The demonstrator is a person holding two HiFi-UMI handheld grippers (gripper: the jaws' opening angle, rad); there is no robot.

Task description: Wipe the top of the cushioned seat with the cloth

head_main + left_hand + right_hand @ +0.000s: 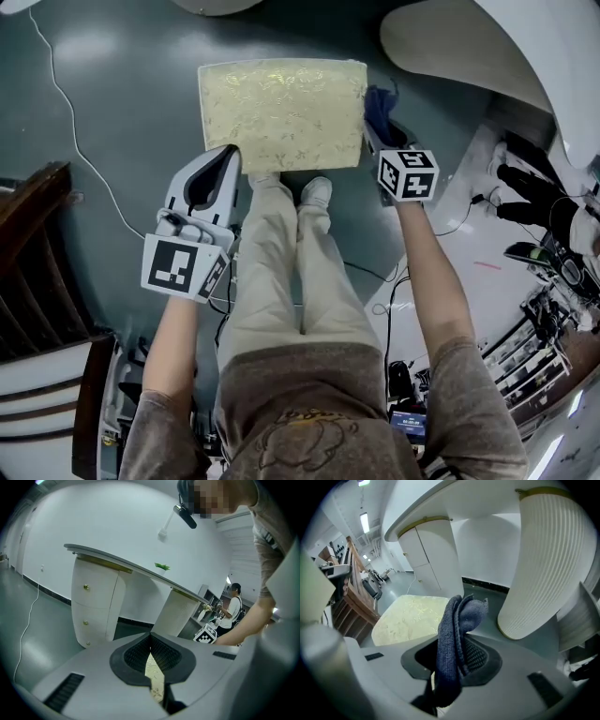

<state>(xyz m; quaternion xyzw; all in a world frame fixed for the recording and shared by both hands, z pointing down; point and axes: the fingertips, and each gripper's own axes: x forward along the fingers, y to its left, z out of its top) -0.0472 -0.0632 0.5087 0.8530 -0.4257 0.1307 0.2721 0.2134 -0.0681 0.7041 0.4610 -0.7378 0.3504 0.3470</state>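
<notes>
The cushioned seat (281,114) is a pale yellow patterned square on the grey-green floor, just beyond my feet. My right gripper (382,131) hovers at the seat's right edge, shut on a dark blue cloth (379,103). In the right gripper view the cloth (459,620) stands up folded between the jaws of the right gripper (457,641), with the seat (410,618) lying to the left beyond it. My left gripper (223,161) is at the seat's near left corner, jaws shut and holding nothing. Through the left gripper's (150,640) narrow slit a strip of the seat (154,674) shows.
A white desk with drawers (96,602) and a ribbed white pedestal (543,564) stand behind the seat. Dark wooden furniture (33,253) is on the left. A white cable (75,141) trails over the floor. Equipment and wires (548,253) crowd the right. A second person (232,606) stands far off.
</notes>
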